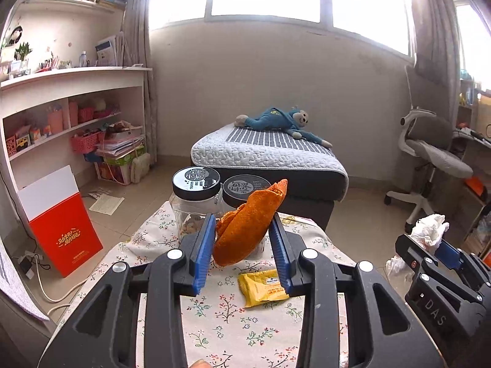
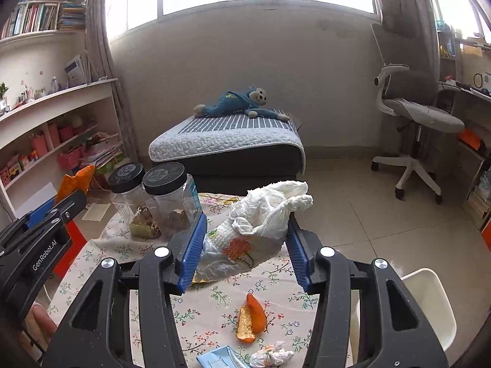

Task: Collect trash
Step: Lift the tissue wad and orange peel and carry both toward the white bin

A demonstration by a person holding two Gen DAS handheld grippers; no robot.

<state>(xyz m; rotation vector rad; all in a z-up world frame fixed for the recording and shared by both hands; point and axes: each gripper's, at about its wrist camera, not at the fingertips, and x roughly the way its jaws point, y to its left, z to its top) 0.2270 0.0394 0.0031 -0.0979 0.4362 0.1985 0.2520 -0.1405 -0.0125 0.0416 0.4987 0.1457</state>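
Observation:
My left gripper [image 1: 242, 251] is shut on a piece of orange peel [image 1: 245, 224] and holds it above the floral tablecloth [image 1: 214, 322]. A yellow wrapper [image 1: 264, 286] lies on the cloth below it. My right gripper [image 2: 245, 245] is shut on a crumpled white tissue [image 2: 260, 224] with a printed flower, held above the table. It also shows in the left wrist view [image 1: 429, 233]. Below it lie another orange peel [image 2: 250, 316], a small crumpled tissue [image 2: 271, 357] and a blue packet [image 2: 221, 358]. The left gripper with its peel [image 2: 75, 181] shows at the left of the right wrist view.
Two clear jars with black lids [image 1: 196, 199] [image 2: 172, 199] stand at the table's far end. A white bin [image 2: 429, 306] sits on the floor right of the table. A bed with a blue plush toy [image 1: 276, 119], a shelf [image 1: 61, 116], a red box [image 1: 61, 227] and an office chair [image 2: 420, 116] surround it.

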